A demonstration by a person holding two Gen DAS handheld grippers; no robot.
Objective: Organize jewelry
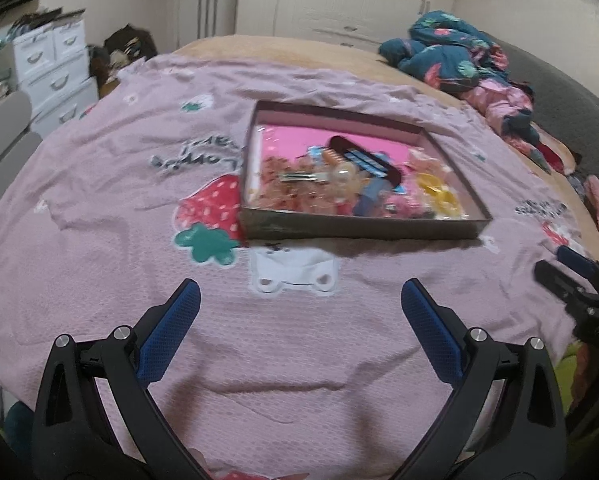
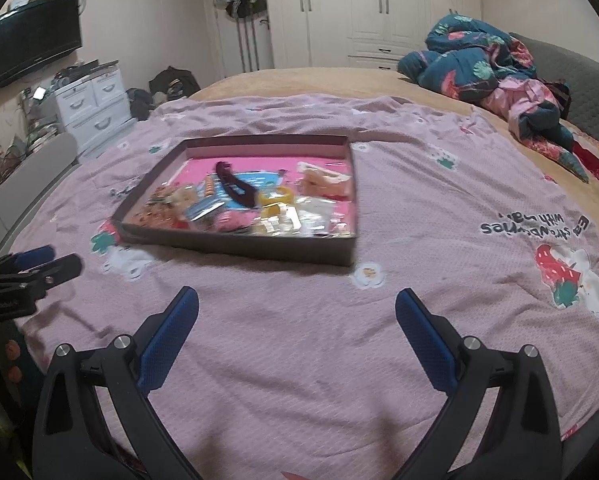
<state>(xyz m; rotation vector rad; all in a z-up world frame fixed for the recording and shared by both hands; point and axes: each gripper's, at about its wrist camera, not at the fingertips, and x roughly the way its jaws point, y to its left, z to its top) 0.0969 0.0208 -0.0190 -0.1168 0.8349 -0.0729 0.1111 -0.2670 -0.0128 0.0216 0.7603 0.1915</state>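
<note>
1. A bed (image 2: pixel 299 80) with a tan cover fills both views, and a pink strawberry-print sheet (image 2: pixel 419 220) is spread over its near part.
2. A crumpled dark teal floral quilt (image 2: pixel 471 60) lies heaped at the far right of the bed, well apart from everything else.
3. A shallow, dark-walled box (image 1: pixel 359 229) with a pink floor sits open on the sheet, ahead of both pairs of tongs and touched by neither.
4. The left tongs (image 1: pixel 300 300) hover above the sheet near the box's front wall, their blue-padded fingers (image 1: pixel 179 320) spread wide with nothing between them.
5. The right tongs (image 2: pixel 297 306) are likewise spread wide and empty, low over the sheet, near the box's front right corner.
6. The jewelry (image 1: pixel 339 184) lies jumbled in the near half of the box: small clear packets, pink, yellow and blue pieces, too blurred to name singly.
7. A dark oval hair clip (image 2: pixel 235 186) rests slanted on top of that pile.
</note>
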